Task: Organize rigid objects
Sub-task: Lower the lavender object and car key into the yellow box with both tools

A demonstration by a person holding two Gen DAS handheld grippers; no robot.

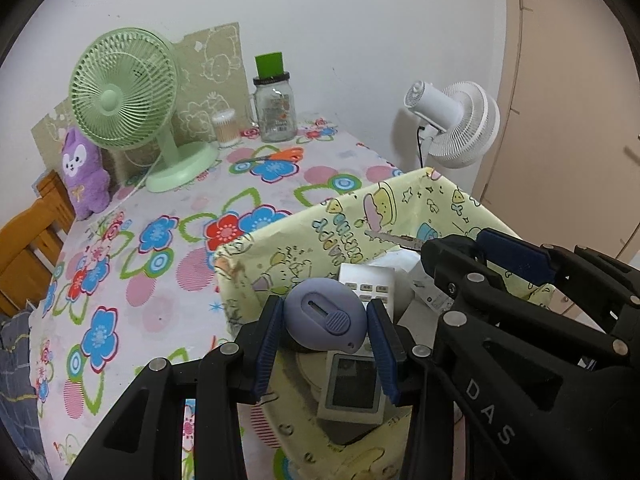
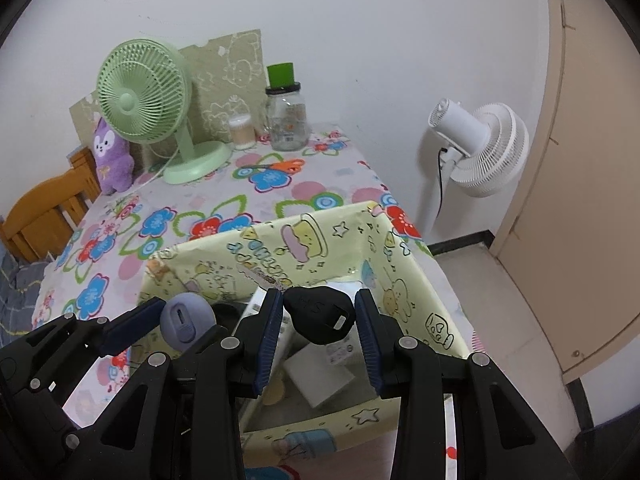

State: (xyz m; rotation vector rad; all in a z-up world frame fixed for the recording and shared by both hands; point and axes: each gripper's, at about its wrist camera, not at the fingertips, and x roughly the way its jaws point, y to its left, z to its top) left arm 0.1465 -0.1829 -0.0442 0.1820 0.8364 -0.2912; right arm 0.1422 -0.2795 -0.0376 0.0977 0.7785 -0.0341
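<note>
My left gripper [image 1: 325, 322] is shut on a lavender oval gadget [image 1: 325, 319] with a slider, held over the yellow cartoon-print box [image 1: 280, 248]. It also shows in the right wrist view [image 2: 187, 320]. My right gripper [image 2: 318, 314] is shut on a black car key [image 2: 320, 314] whose metal blade [image 2: 260, 276] points left, also above the box [image 2: 280, 236]. In the left wrist view the right gripper [image 1: 472, 252] sits to the right, with the key blade [image 1: 392, 237] sticking out. Inside the box lie a white remote [image 1: 370, 288], a small grey screen device [image 1: 354, 388] and white packets [image 2: 320, 380].
A floral tablecloth [image 1: 160, 248] covers the table. At the back stand a green desk fan [image 1: 124, 92], a purple plush [image 1: 82, 172], a cotton swab pot [image 1: 226, 128], a glass jar with a green lid [image 1: 276, 108] and orange scissors [image 1: 280, 157]. A white floor fan [image 1: 456, 124] stands at the right. A wooden chair [image 1: 28, 240] is at the left.
</note>
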